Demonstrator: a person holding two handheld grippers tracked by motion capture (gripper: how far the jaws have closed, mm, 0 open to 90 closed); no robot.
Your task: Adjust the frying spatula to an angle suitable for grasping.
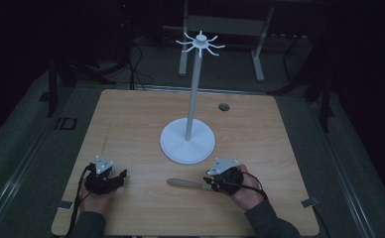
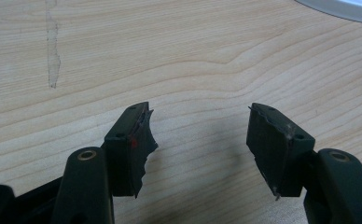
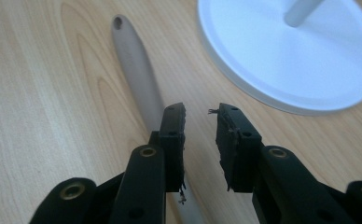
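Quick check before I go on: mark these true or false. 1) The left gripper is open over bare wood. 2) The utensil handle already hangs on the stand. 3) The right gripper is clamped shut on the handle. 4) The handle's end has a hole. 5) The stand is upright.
1) True: the left gripper has its jaws wide apart with bare table between them.
2) False: the utensil handle lies flat on the table, beside the base of the white stand.
3) False: the right gripper has a gap between its jaws, and the handle passes under one jaw rather than between them.
4) True: a small hole shows at the handle's far end.
5) True: its pole rises from the round base to the hooks on top.
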